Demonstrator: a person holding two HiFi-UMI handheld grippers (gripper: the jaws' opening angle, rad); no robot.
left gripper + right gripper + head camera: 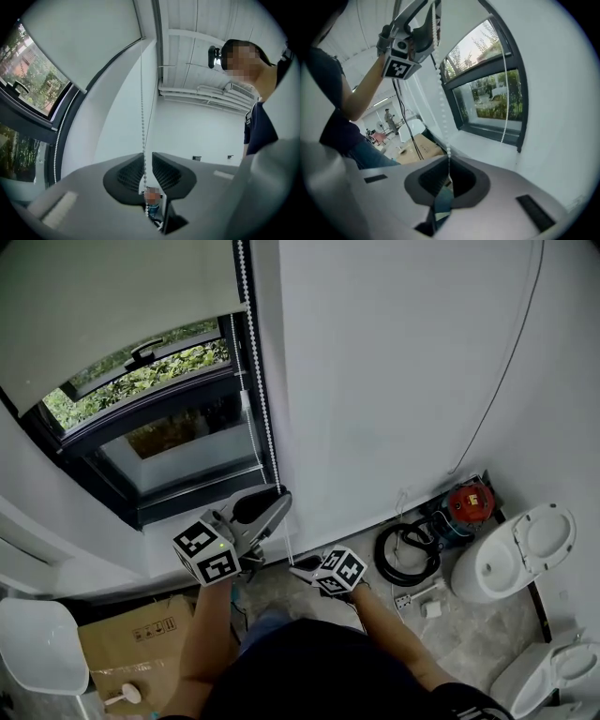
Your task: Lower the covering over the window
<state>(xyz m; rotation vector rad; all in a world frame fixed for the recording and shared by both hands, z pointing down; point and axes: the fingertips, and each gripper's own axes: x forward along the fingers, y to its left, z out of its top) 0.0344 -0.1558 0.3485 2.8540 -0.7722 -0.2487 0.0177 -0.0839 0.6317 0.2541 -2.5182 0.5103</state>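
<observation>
A pale roller blind (112, 306) covers the top of the dark-framed window (178, 442); the lower panes show. A white bead chain (255, 362) hangs down the window's right side. My left gripper (277, 505) is raised at the chain. In the left gripper view the chain (142, 117) runs between the jaws of the left gripper (147, 157), which stand a narrow gap apart, so it is open. Lower down, my right gripper (298, 570) is shut on the same chain (440, 93), which enters the closed tips of the right gripper (449, 161).
Below the window is a white sill (178, 521). A cardboard box (131, 638) and a white seat (33, 643) stand at lower left. A coiled black hose (405, 554), a red device (469, 502) and a white toilet (520, 549) lie at right.
</observation>
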